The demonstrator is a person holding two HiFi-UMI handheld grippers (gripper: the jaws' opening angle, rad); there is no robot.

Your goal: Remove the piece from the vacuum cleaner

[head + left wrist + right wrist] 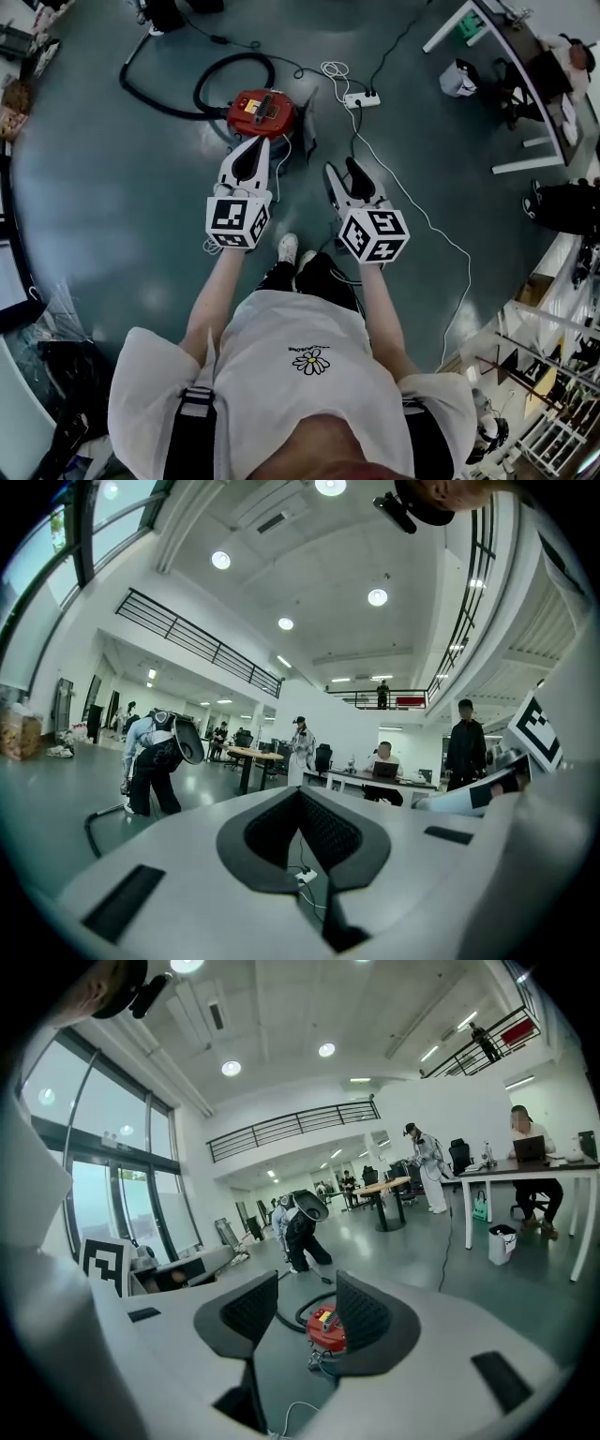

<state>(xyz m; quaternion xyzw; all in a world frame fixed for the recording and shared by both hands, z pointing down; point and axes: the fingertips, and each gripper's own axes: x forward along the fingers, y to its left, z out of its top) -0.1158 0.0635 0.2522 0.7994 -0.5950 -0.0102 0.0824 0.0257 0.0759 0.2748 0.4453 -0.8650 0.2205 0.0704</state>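
Grey floor (112, 206); red vacuum cleaner (262, 111) ahead; left claw (257, 146) pressed together, right claw (342, 166) spread, empty.

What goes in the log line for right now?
phase: before contact | left gripper: shut, empty | right gripper: open, empty | vacuum: ahead of both, untouched

Vacuum cleaner (260, 111) — glossy red plastic; floor (112, 206) smooth, sheeny.
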